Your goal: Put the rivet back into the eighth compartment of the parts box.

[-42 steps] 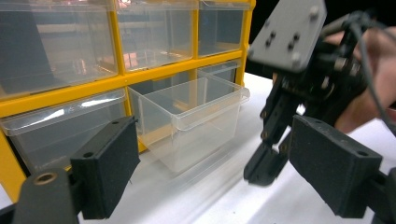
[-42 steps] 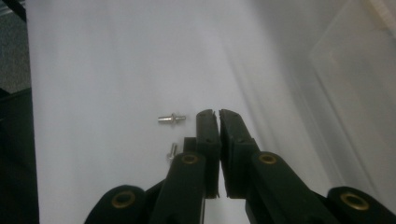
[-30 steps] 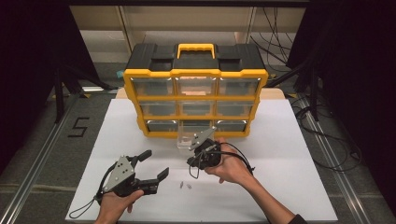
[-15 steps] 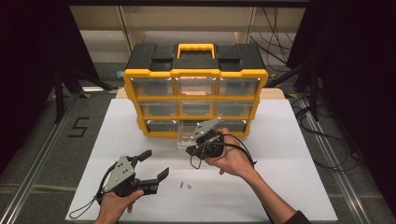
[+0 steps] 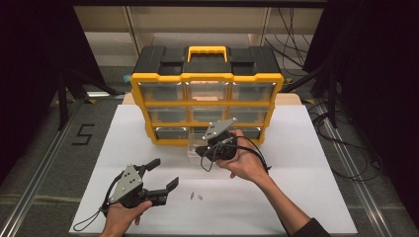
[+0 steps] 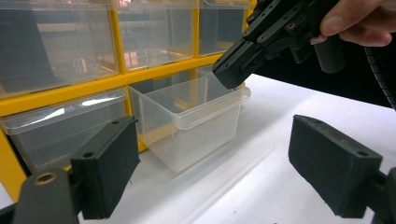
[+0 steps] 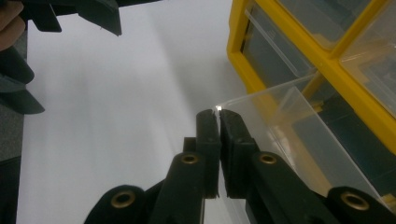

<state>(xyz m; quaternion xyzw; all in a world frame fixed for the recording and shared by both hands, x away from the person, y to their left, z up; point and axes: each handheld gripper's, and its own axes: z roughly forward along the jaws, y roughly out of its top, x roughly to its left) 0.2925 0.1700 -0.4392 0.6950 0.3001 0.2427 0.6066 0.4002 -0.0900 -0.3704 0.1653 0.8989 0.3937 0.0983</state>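
A yellow and black drawer organizer [image 5: 207,79] stands at the back of the white table. One clear plastic drawer [image 5: 196,146] is pulled out and sits on the table in front of it, also seen as an open-topped drawer [image 6: 191,116] and a drawer corner [image 7: 280,121]. My right gripper [image 5: 202,151] hovers at the drawer's near rim, shut, with a tiny bright metal piece glinting at its tips [image 7: 218,110]. My left gripper [image 5: 165,174] rests low at the front left, open and holding nothing, its jaws framing the drawer [image 6: 215,154].
Two small screws [image 5: 195,196] lie on the white table [image 5: 306,197] between the grippers. The organizer's other clear drawers [image 6: 60,42] are pushed in. Dark floor, cables and a metal rail [image 5: 34,182] surround the table.
My right gripper has risen from the table near the screws and moved back toward the pulled-out drawer. The left gripper has stayed still.
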